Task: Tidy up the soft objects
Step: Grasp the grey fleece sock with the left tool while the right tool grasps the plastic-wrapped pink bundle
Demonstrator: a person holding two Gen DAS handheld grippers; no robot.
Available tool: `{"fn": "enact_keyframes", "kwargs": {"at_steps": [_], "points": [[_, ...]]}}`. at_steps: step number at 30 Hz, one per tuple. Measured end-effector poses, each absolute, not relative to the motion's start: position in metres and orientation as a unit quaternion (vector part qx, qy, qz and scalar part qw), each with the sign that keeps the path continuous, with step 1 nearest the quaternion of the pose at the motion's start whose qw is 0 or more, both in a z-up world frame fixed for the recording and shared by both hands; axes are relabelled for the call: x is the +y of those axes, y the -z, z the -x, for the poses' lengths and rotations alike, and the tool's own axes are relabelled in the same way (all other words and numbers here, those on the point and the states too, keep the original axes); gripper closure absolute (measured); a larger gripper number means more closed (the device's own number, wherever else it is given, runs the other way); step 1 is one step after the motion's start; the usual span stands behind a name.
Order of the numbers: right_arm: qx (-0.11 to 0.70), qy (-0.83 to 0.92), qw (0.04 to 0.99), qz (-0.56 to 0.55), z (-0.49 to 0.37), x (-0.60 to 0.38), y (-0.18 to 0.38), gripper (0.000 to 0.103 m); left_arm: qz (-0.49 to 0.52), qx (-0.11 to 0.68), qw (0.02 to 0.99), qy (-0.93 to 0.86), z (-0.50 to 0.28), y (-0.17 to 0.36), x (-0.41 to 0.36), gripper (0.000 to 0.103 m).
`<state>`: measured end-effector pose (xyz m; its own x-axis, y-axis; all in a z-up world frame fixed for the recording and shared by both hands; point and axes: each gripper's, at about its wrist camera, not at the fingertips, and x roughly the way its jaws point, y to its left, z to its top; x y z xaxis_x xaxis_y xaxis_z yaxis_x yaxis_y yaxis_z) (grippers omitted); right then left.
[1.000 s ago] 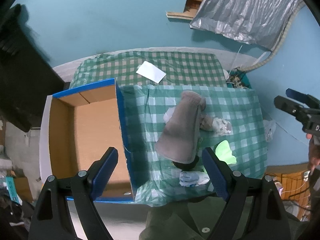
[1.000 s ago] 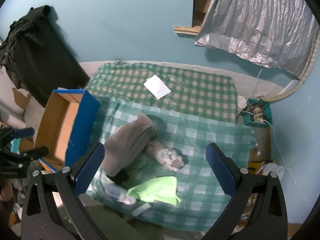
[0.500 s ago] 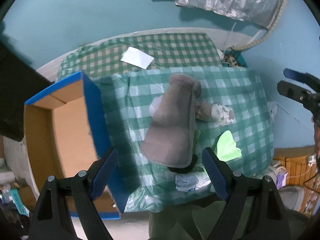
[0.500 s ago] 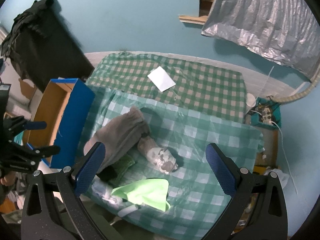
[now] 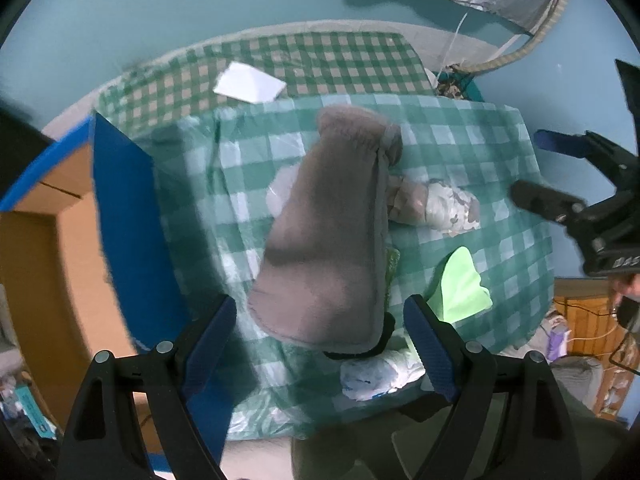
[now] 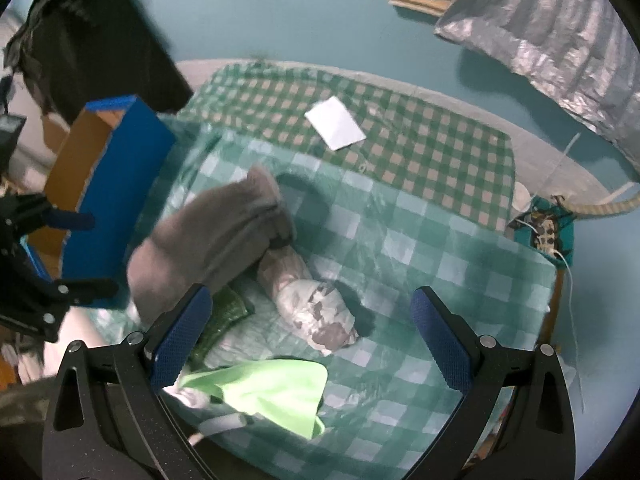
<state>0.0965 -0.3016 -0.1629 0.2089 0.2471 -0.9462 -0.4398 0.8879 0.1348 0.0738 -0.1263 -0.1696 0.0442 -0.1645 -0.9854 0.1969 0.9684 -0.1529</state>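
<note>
— Although much of the pile was covered, what could be made out beneath the large grey fleece garment (image 5: 332, 240)?

— Only edges were seen. A dark green knitted piece (image 6: 224, 316) was tucked under the grey garment, and a black item (image 5: 380, 340) showed only as a sliver at its lower end. A white crumpled cloth with blue marks (image 5: 376, 372) was partly hidden behind the right finger of the left gripper (image 5: 320, 344), whose jaws were held wide apart with nothing between them. Motion blur softened the left side of both views.

— And the remaining soft things?

— A rolled grey-and-white patterned cloth (image 6: 316, 312) was found lying just beside the grey garment, and a bright lime-green cloth (image 6: 272, 392) was spread near the front edge of the pale green checked plastic sheet (image 6: 440, 264), its corner cut off by the right gripper (image 6: 312, 332), likewise spread and empty.

— What stood around?

— A blue-sided cardboard box (image 5: 120, 220), open and brown inside, was placed against the sheet's left edge. A white paper rectangle (image 6: 336, 122) was seen on the darker green checked tablecloth (image 6: 420, 148) behind, and a crinkled silver foil sheet (image 6: 540, 36) hung on the blue wall.
</note>
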Motion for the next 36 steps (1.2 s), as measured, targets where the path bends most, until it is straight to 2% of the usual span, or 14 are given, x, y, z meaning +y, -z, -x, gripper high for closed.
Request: {"fn": "enact_keyframes", "kwargs": {"at_steps": [10, 19, 20, 22, 26, 31, 36], "points": [[0.622, -0.232, 0.731, 0.159, -0.100, -0.288, 0.234, 0.005, -0.001, 0.698, 0.706, 0.123, -0.078, 0.204, -0.129, 0.016], [0.628, -0.251, 0.715, 0.177, -0.106, -0.279, 0.261, 0.007, 0.005, 0.706, 0.697, 0.123, -0.084, 0.219, -0.128, 0.016], [0.627, -0.251, 0.714, 0.182, -0.107, -0.278, 0.263, 0.009, 0.004, 0.707, 0.697, 0.124, -0.085, 0.220, -0.129, 0.016], [0.628, -0.260, 0.709, 0.188, -0.107, -0.275, 0.268, 0.023, 0.000, 0.709, 0.695, 0.122, -0.087, 0.221, -0.130, 0.016], [0.642, -0.269, 0.694, 0.185, -0.105, -0.275, 0.278, 0.041, -0.005, 0.707, 0.696, 0.125, -0.090, 0.219, -0.137, 0.016], [0.655, -0.263, 0.691, 0.154, -0.102, -0.287, 0.278, 0.047, -0.030, 0.691, 0.711, 0.127, -0.095, 0.214, -0.150, 0.015], [0.668, -0.233, 0.698, 0.113, -0.101, -0.303, 0.276, 0.047, -0.068, 0.691, 0.707, 0.135, -0.099, 0.222, -0.171, 0.015]]}}
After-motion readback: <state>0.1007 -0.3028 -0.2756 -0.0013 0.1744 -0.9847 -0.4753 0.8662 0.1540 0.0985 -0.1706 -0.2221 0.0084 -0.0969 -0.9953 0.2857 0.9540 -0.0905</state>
